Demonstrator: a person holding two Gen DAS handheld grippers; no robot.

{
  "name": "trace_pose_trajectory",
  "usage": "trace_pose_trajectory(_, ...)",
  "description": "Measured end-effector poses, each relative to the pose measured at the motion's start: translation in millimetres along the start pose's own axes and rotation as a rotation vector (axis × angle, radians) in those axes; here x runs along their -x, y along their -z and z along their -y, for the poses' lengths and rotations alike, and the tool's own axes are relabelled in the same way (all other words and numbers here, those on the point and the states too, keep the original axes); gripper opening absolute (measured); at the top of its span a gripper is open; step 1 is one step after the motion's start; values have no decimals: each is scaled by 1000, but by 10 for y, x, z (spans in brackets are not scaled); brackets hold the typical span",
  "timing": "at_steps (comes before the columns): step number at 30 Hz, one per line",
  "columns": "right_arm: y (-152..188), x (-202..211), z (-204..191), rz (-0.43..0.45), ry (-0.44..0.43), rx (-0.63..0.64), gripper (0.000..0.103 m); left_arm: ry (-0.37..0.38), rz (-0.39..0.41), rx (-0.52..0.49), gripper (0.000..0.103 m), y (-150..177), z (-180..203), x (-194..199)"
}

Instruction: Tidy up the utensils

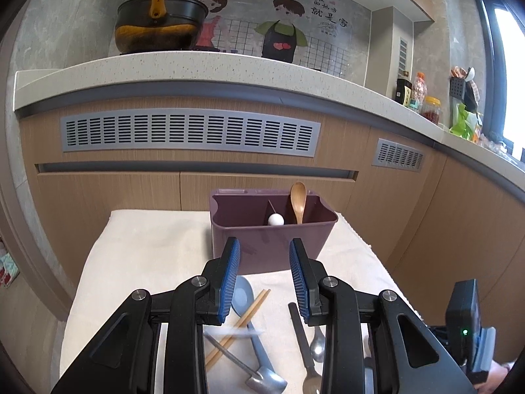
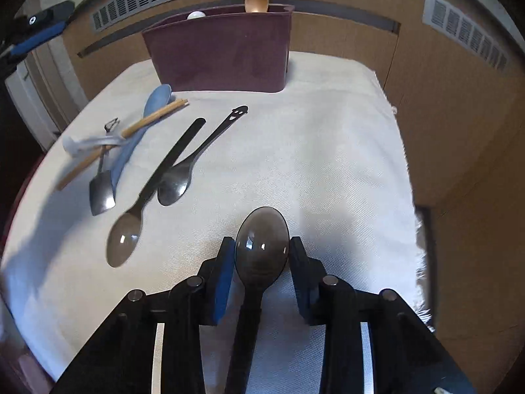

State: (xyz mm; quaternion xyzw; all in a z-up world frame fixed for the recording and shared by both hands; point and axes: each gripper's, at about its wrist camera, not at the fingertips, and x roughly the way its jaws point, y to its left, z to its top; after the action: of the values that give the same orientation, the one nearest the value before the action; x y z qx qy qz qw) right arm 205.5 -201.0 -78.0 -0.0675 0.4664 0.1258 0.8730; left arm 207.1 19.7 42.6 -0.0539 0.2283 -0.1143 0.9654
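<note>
- In the maroon plastic bin at twelve o'clock: one wooden spoon, one white utensil.
- Six-odd pieces wait on the cloth-covered worktop.
- Right hand-held gripper straddles a dark metal spoon, grip uncertain; left hand-held gripper released, empty.

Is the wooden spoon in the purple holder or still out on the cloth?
In. The wooden spoon stands upright inside the purple holder, bowl end above the rim, beside a white-tipped utensil.

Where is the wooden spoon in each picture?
Left wrist view: the wooden spoon stands upright in the purple bin, right of middle, beside a white round thing.
Right wrist view: only the spoon's bowl peeks over the bin's back rim at the top.
Shared landmark: the purple bin on the white cloth.
</note>
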Motion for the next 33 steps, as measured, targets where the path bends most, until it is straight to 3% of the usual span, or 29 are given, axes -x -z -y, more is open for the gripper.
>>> trace_pose_trajectory(3, -34, 91, 6, 26, -17, 3, 30, 6, -26, 17, 32, 29, -62, -5)
trace_pose_trajectory(7, -171, 237, 33, 85, -23, -8, 30, -41, -57, 6, 33, 109, -188, 20)
trace_pose_trajectory(12, -304, 387, 25, 152, -37, -16, 30, -99, -163, 10, 33, 320, -438, -33)
trace_pose_trajectory(19, -306, 388, -34, 162, -51, 3, 30, -175, -335, 161, 33, 657, -889, -75)
trace_pose_trajectory(25, -281, 370, -18, 154, -61, 3, 30, -140, -432, 131, 33, 827, -742, -207)
trace_pose_trajectory(29, -270, 348, 29, 148, -61, -10, 30, -41, -484, 86, 34, 916, -456, -277)
trace_pose_trajectory(33, -248, 317, 43, 138, -68, -20, 31, 16, -483, -12, 34, 1021, -133, -296)
